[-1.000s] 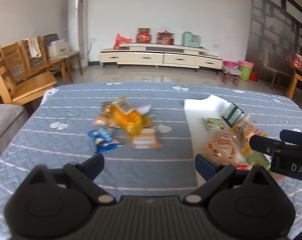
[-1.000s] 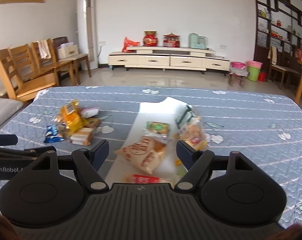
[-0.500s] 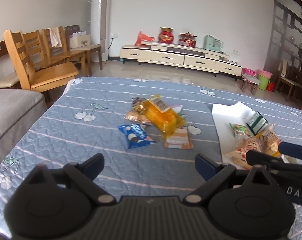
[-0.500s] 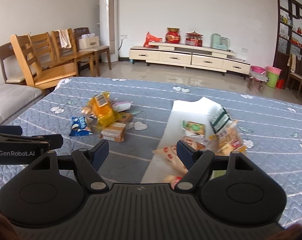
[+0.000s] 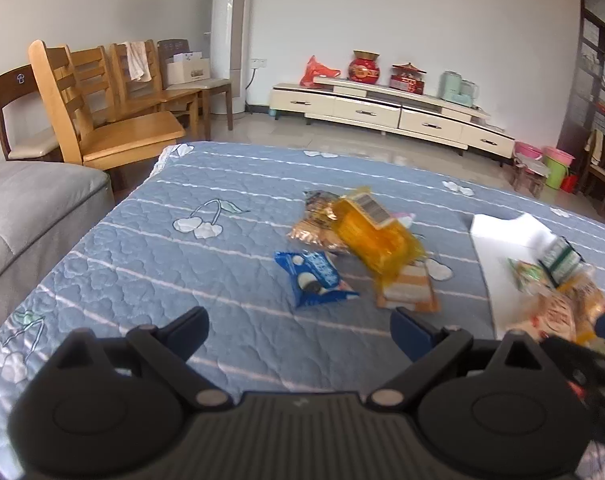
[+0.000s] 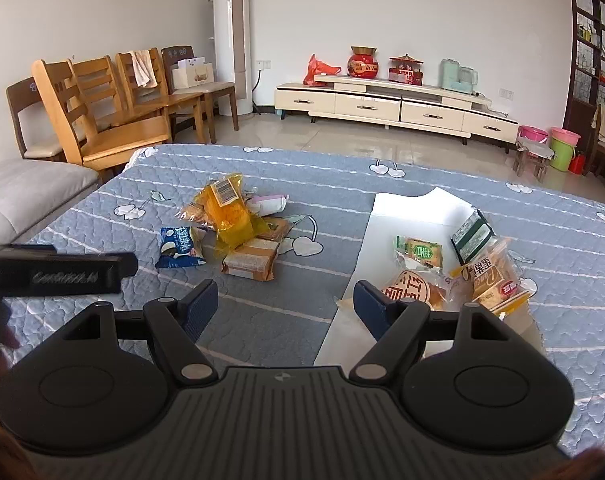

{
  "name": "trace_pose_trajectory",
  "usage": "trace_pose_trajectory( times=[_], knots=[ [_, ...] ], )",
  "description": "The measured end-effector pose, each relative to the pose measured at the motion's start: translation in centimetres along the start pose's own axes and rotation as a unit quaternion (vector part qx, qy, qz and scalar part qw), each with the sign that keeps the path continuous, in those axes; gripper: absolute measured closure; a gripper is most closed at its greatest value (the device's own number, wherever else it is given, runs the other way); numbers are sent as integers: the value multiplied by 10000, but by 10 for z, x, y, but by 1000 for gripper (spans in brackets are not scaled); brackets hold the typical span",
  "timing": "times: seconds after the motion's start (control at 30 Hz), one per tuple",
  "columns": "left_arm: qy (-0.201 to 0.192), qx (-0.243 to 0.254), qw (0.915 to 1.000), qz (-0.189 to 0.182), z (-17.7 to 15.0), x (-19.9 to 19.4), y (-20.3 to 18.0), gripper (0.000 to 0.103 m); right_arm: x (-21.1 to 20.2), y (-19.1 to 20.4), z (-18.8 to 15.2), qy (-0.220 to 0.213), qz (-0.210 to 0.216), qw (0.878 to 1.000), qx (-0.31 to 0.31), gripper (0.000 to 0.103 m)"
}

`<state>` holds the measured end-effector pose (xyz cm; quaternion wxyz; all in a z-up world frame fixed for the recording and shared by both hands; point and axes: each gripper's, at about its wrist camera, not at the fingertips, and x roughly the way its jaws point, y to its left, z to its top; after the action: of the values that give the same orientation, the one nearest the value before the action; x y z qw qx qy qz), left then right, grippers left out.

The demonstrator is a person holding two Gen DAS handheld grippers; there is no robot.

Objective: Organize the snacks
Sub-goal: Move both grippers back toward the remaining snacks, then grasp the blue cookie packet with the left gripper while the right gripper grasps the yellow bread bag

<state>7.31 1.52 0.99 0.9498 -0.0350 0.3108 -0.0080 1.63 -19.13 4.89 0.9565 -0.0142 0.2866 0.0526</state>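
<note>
My left gripper and right gripper both have jaws spread wide, holding nothing. One pile of snacks lies on the blue quilt; other snack packs lie on the white sheet beside it.

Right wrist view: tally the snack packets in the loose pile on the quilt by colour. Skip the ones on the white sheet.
Blue packet: 1
Yellow packet: 1
Golden-brown packet: 1
White-pink packet: 1
Tan packets: 2
Total: 6, counting only what shows; anything hidden under the yellow one is not counted.
</note>
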Motion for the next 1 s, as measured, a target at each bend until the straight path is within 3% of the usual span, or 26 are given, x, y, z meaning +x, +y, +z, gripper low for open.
trace_pose_trajectory(
  times=[0.3, 0.53, 0.6, 0.67, 0.73, 0.83, 1.0],
  knots=[
    [198, 165, 9995, 188, 25, 71, -9, 4, 12, -4, -3, 107, 39, 9999, 30, 9],
    [676, 190, 9969, 366, 28, 126, -13, 4, 30, -8, 1, 175, 78, 9998, 90, 7],
    [692, 151, 9971, 271, 27, 133, -13, 13, 36, -8, 4, 203, 113, 9997, 94, 6],
    [720, 215, 9971, 108, 25, 136, -11, 44, 44, -6, 9, 188, 139, 9997, 45, 2],
    [612, 366, 9974, 122, 23, 133, -13, 56, 53, -3, 17, 160, 202, 9997, -40, 0],
    [595, 367, 9975, 58, 22, 125, -5, 57, 70, 4, 31, 66, 305, 9993, -222, 0],
    [458, 318, 9981, 267, 22, 106, 17, 58, 109, 20, 55, 115, 626, 9966, -514, 0]
  ],
)
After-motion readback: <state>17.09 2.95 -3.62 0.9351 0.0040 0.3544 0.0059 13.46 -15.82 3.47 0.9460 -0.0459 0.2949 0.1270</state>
